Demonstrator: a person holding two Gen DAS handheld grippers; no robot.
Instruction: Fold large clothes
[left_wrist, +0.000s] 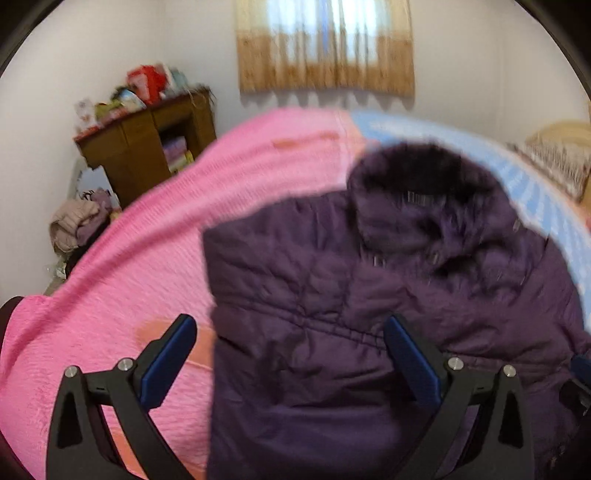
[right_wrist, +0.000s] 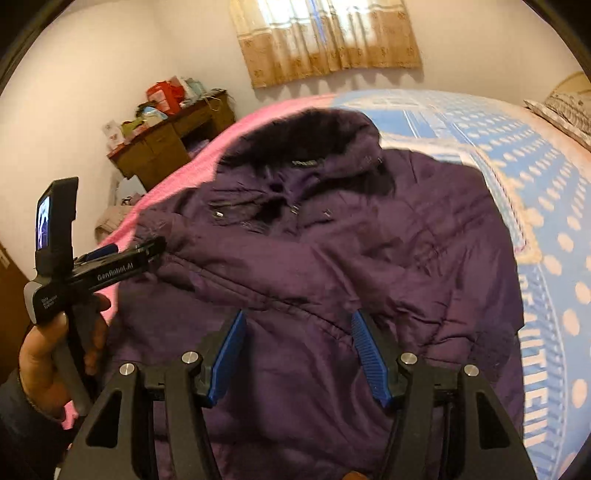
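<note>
A dark purple padded jacket with a dark fur collar lies spread on the bed, collar at the far end. It also shows in the left wrist view. My left gripper is open above the jacket's left edge, one finger over the pink blanket. In the right wrist view the left gripper hovers at the jacket's left sleeve. My right gripper is open and empty above the jacket's lower middle.
The bed has a pink blanket on the left and a blue patterned sheet on the right. A wooden desk with clutter stands by the far wall. Clothes are piled on the floor. A curtained window is behind.
</note>
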